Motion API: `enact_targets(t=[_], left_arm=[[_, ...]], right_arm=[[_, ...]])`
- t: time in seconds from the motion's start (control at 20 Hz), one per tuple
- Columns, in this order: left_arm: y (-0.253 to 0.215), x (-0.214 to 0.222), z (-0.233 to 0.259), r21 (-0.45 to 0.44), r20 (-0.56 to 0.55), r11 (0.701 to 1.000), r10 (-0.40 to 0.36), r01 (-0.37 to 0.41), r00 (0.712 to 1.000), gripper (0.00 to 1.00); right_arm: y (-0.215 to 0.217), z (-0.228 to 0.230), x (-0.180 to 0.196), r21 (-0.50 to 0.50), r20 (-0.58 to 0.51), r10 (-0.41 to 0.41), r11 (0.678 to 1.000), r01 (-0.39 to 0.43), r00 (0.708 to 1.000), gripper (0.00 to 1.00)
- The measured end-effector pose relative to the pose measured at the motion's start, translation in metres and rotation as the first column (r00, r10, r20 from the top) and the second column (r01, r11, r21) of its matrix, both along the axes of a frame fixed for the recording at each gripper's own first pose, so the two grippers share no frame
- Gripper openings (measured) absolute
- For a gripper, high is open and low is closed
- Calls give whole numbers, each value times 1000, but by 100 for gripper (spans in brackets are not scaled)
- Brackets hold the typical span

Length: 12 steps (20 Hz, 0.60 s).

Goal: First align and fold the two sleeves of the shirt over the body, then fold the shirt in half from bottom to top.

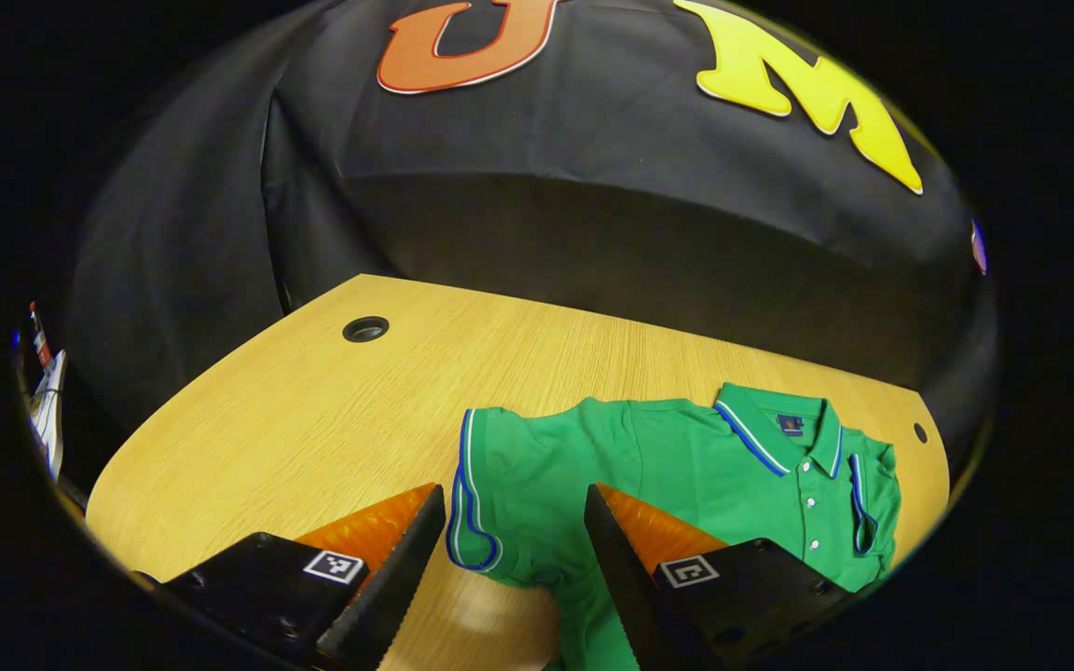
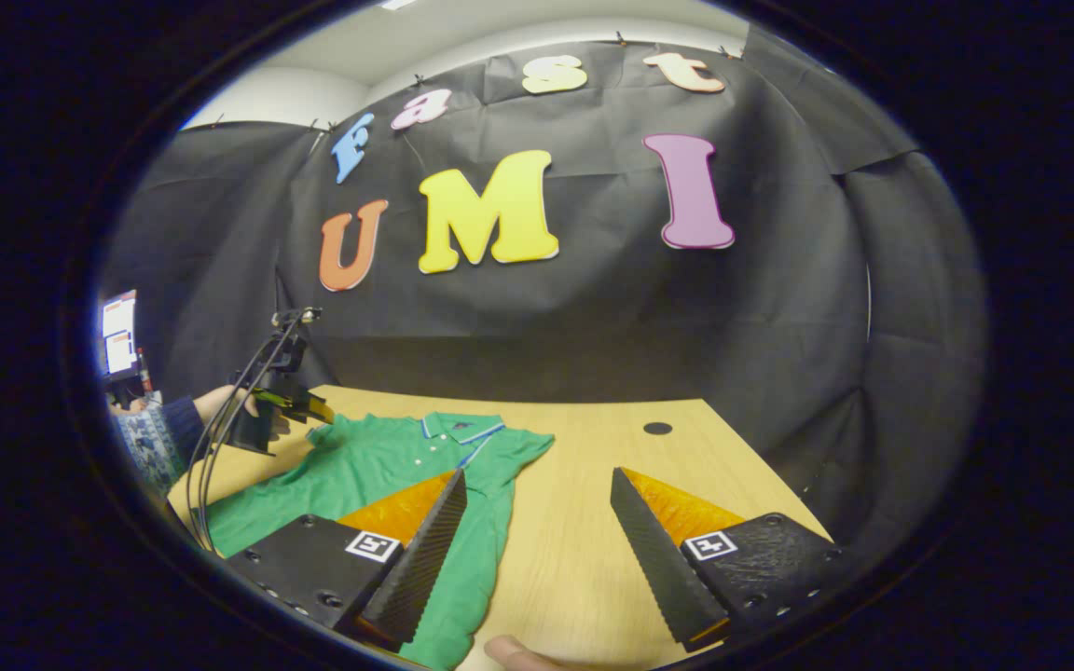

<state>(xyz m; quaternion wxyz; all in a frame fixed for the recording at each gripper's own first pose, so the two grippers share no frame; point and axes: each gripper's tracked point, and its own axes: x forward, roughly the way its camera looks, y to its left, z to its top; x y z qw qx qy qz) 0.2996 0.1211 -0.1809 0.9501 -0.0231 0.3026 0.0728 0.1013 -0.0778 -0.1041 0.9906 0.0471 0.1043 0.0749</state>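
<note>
A green polo shirt (image 1: 686, 466) with blue and white trim lies flat on the wooden table (image 1: 313, 419), collar (image 1: 779, 433) toward the back wall. My left gripper (image 1: 514, 499) is open and hovers over the near sleeve (image 1: 481, 494), whose trimmed cuff shows between the fingers. In the right gripper view the shirt (image 2: 378, 466) lies to the left, with its other sleeve (image 2: 518, 449) spread out beside the collar. My right gripper (image 2: 537, 480) is open over bare table just right of the shirt's side. The left gripper (image 2: 276, 401), held by a hand, is over the shirt's far sleeve.
Round cable holes are set in the tabletop (image 1: 365, 328) (image 2: 657, 428). The black cloth wall stands close behind the table's far edge. Black cables (image 2: 211, 457) trail from the left gripper. A fingertip (image 2: 518, 652) shows at the bottom edge. A screen (image 2: 117, 340) glows at far left.
</note>
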Motion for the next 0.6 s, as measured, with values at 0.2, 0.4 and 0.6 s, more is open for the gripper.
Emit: enact_targets(t=[0.2,0.4,0.6], left_arm=[[2,-3,-28,-111,-87,993,33,-43,996,87],[8,-1,-35,-103,-89,992,63,-72,994,66],[13,1,-31,-29,-106,997,70,-73,992,23]], right_arm=[[10,-2,-1,-45,22,16,999,-15,1000,92],[19,1,-6,-73,57,35,997,-31,998,97],[20,2,-6,-44,50,28,999,-25,998,95]])
